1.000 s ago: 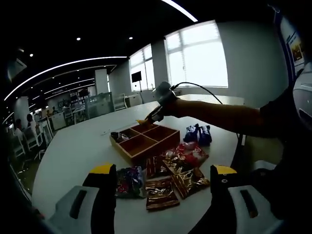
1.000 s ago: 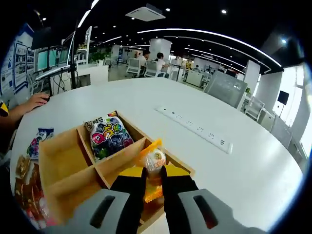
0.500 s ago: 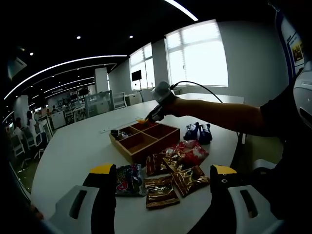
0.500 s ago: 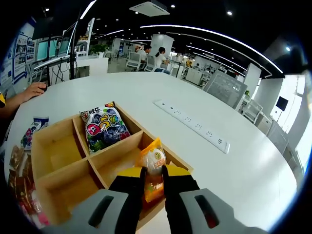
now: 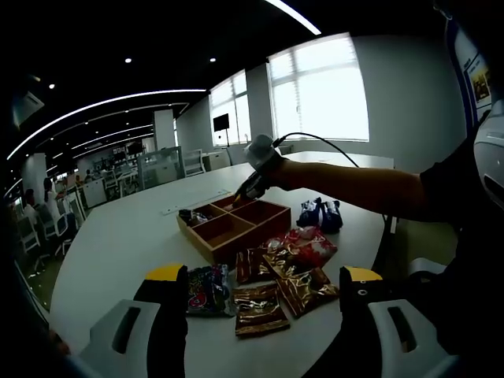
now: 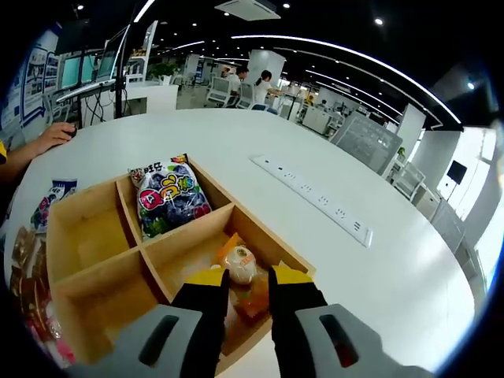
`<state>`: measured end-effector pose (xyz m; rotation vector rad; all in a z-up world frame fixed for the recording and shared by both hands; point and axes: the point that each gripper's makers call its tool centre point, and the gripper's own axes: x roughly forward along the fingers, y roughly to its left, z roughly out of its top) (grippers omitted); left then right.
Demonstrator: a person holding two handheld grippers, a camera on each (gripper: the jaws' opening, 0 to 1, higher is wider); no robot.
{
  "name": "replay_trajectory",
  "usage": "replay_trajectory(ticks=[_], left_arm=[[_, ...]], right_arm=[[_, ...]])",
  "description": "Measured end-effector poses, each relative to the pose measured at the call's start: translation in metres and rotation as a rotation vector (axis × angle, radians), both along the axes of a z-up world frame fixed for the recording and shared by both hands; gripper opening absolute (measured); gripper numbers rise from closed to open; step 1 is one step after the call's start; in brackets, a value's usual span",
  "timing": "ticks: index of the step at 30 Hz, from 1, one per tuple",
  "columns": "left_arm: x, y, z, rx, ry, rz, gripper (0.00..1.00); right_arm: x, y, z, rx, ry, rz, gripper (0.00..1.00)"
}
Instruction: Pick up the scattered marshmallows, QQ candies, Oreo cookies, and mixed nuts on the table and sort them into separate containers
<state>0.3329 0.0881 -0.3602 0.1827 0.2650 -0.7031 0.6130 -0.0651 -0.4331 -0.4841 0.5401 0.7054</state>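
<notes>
Fingers of the right gripper (image 6: 242, 290): narrow gap, parted just above an orange snack packet (image 6: 242, 272) lying in the near-right compartment of the wooden tray (image 6: 79, 272); contact with the packet cannot be told. Fingers of the left gripper (image 5: 268, 295): spread wide, nothing between them, held above the table edge.

Tray: four compartments, set on a large white oval table (image 6: 236, 138). Purple QQ candy bag (image 6: 169, 201) in the far compartment beside the orange packet's; other two compartments bare. White power strip (image 6: 315, 201) flat on the tabletop beyond the tray.

Left gripper view: right gripper (image 5: 250, 185) at the tray's (image 5: 236, 224) far corner, held by a person's outstretched arm (image 5: 354, 185). Loose packets between tray and left gripper: brown foil packs (image 5: 260, 307), red packs (image 5: 311, 246), a dark blue-purple bag (image 5: 206, 290), blue packs (image 5: 319, 214) to the tray's right.

Room: open office, dark ceiling with curved light strips, bright windows (image 5: 319, 90), desks, chairs and seated people in the background, a monitor stand (image 6: 110, 71) near the table's far edge.
</notes>
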Motion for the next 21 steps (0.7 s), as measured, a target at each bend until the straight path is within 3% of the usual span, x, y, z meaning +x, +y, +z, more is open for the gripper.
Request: replay_trajectory(ticks=[7,10,12,19,21], left_arm=[[0.000,0.000,0.000,-0.001,-0.001,0.000,0.82],[0.000,-0.001,0.000,0.000,0.000,-0.002,0.82],[0.000,-0.001,0.000,-0.001,0.000,0.000,0.82],[-0.001,0.000,0.000,-0.002,0.000,0.001,0.83],[-0.001,0.000,0.000,-0.002,0.001,0.002,0.83]], right_arm=[[0.009,0.002,0.001,0.034,0.009,-0.028,0.24],[0.022,-0.007,0.003,0.046,-0.001,-0.069,0.29],[0.022,-0.007,0.005,0.055,0.001,-0.071,0.30],[0.026,-0.012,0.010,0.077,0.001,-0.109,0.48],[0.021,-0.014,0.012,0.095,0.007,-0.134,0.48]])
